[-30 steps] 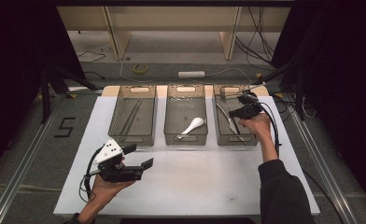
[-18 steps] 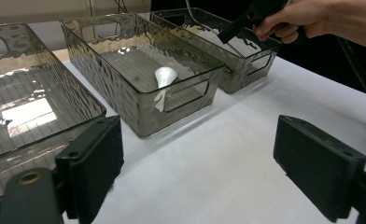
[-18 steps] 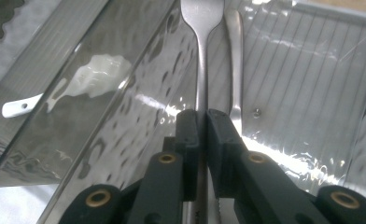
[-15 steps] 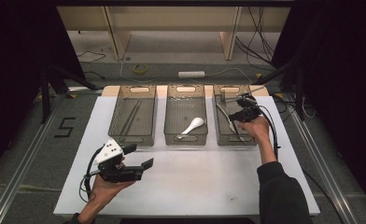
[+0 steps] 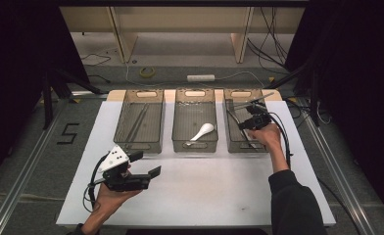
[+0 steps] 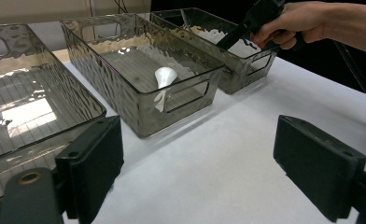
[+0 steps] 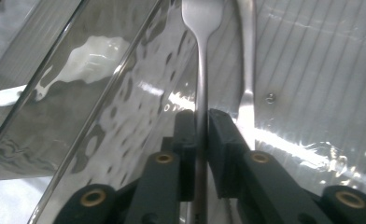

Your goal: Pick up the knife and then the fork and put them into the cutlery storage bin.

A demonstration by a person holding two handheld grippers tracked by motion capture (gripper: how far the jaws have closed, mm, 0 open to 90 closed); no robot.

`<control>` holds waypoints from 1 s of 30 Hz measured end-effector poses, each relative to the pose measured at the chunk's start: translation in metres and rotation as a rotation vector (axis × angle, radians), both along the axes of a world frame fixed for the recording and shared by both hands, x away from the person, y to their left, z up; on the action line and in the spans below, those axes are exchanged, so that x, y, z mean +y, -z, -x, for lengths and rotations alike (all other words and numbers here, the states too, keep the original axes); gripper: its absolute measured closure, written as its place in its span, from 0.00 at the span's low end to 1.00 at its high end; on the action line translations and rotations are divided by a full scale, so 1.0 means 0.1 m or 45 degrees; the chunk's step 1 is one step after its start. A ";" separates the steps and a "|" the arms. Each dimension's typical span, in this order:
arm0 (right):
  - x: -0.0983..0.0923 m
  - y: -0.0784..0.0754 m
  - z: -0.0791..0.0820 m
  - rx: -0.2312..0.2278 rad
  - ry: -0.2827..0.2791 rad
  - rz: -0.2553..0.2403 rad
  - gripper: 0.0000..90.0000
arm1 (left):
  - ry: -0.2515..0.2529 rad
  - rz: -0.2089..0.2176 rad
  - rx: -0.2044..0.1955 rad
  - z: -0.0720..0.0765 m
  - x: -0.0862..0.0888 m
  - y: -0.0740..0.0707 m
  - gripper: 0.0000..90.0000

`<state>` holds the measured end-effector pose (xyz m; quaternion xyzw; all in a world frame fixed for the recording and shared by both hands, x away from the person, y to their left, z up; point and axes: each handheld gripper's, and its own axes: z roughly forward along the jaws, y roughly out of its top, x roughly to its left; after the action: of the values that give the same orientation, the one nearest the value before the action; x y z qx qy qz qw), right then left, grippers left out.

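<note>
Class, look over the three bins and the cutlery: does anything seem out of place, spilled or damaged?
Nothing stands out. The three bins sit upright in a row, the white spoon lies in the middle one, and the right tongs hold a fork inside the right bin.

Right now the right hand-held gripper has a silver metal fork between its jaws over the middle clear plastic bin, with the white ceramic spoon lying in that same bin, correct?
Not quite: the right hand-held gripper has the silver metal fork over the right-hand clear plastic bin, as the high view shows. The white ceramic spoon lies alone in the middle clear plastic bin.
</note>
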<state>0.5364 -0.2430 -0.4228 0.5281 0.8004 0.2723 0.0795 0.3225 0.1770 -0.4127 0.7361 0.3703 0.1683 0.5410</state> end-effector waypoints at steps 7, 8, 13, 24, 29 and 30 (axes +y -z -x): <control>-0.01 -0.08 0.01 -0.041 -0.006 -0.051 0.77 | -0.001 0.004 -0.001 0.00 0.00 0.00 0.17; -0.01 -0.09 0.02 -0.049 -0.005 -0.061 0.74 | -0.001 0.003 0.000 0.00 0.00 0.00 0.17; -0.01 -0.14 0.10 -0.082 -0.028 -0.089 0.65 | -0.001 0.003 -0.001 0.00 0.00 0.00 0.17; 0.06 -0.25 0.48 -0.222 -0.110 -0.146 0.52 | 0.000 -0.004 0.002 0.00 0.00 0.00 0.17; 0.10 -0.28 0.70 -0.294 -0.147 -0.195 0.45 | -0.001 -0.003 0.003 0.00 -0.01 0.00 0.17; 0.11 -0.29 0.73 -0.300 -0.149 -0.205 0.44 | 0.000 -0.004 0.002 0.00 0.00 0.00 0.17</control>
<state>0.4638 -0.2320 -0.3942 0.4496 0.7906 0.3996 0.1141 0.3222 0.1765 -0.4130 0.7370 0.3705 0.1685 0.5396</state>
